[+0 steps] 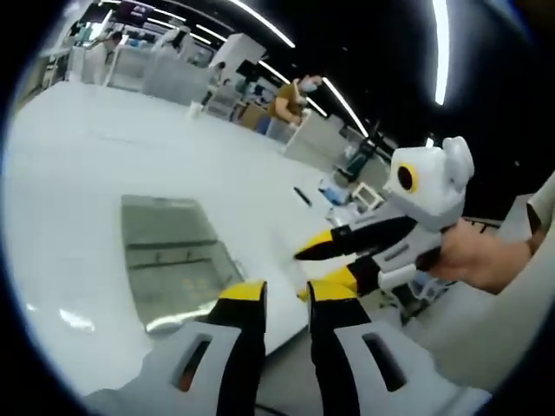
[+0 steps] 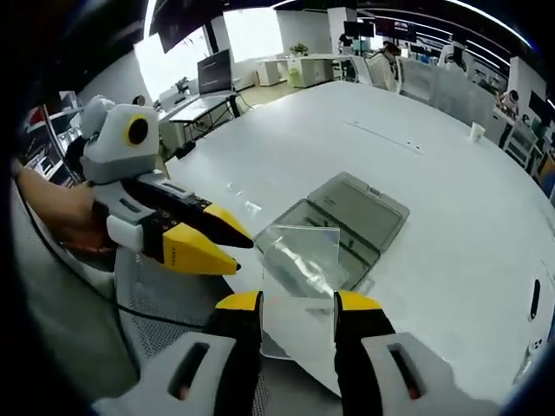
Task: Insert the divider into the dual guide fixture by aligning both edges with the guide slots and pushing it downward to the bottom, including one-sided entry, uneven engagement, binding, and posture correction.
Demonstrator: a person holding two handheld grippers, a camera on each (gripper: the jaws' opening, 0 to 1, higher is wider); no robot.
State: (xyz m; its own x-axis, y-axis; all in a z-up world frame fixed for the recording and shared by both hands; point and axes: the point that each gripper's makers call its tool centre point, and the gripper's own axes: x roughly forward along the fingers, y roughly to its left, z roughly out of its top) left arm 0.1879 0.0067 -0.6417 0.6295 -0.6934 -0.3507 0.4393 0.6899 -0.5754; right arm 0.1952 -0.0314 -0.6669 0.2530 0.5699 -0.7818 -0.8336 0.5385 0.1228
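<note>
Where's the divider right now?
In the right gripper view the clear divider stands between the right gripper jaws, just short of the grey fixture on the white table, with the left gripper to its left.

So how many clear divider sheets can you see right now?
1. A clear divider stands between the right gripper jaws, in front of the grey fixture on the white table. Others may be hidden inside the fixture.

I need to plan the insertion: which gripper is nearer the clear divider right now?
Right. The right gripper has the clear divider between its jaws, above the grey fixture. The left gripper hovers just beside the divider's edge, not touching it.
</note>
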